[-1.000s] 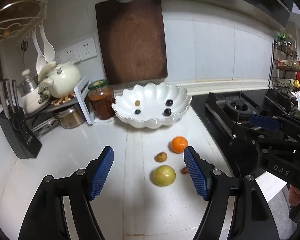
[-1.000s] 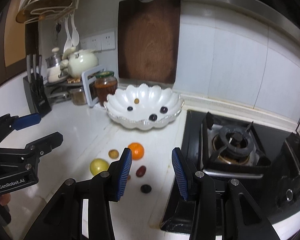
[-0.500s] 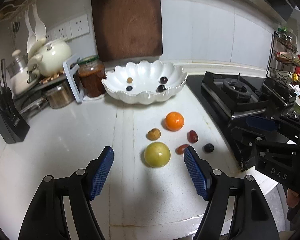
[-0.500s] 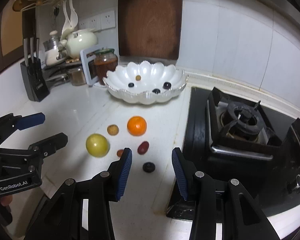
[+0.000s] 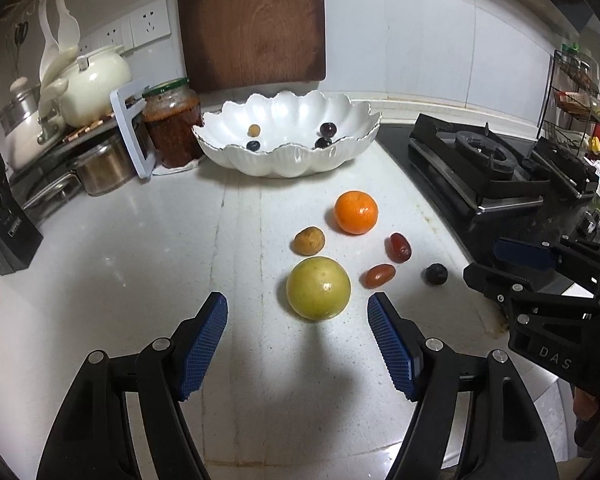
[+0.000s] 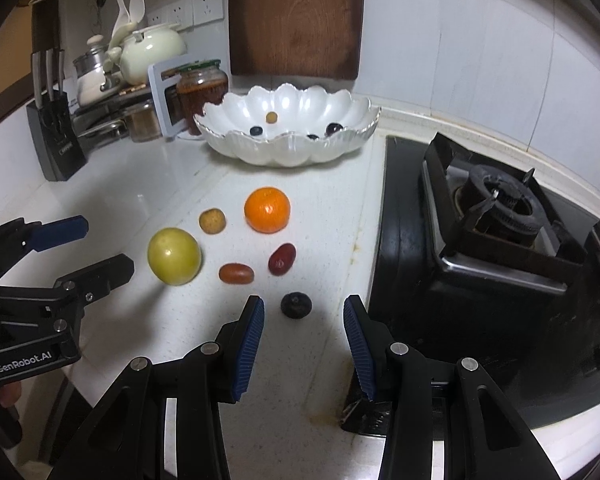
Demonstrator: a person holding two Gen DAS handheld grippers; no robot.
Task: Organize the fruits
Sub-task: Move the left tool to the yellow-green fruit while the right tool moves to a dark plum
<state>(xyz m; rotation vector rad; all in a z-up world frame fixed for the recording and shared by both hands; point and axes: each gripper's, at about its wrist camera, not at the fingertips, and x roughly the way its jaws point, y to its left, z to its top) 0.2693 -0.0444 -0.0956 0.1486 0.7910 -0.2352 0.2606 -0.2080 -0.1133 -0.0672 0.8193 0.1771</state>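
Loose fruit lies on the white counter: a yellow-green round fruit [image 5: 318, 289], an orange [image 5: 356, 212], a small tan fruit [image 5: 309, 241], two red oval fruits [image 5: 399, 247] [image 5: 377, 276] and a dark berry [image 5: 436, 274]. Behind them stands a white scalloped bowl [image 5: 292, 160] holding several small fruits. My left gripper [image 5: 298, 308] is open, just short of the yellow-green fruit [image 6: 174, 256]. My right gripper [image 6: 304, 312] is open with the dark berry [image 6: 296, 305] just ahead of its gap, touching neither pad.
A gas stove [image 6: 496, 224] fills the right side of the counter. A jar of red paste [image 5: 172, 128], pots, a white kettle [image 5: 94, 84] and a knife block [image 5: 4, 236] crowd the left back. A wooden cutting board [image 5: 252, 20] leans on the wall.
Both grippers have sunk toward the counter and tipped downward, so the loose fruit has come closer. Neither gripper's opening has changed.
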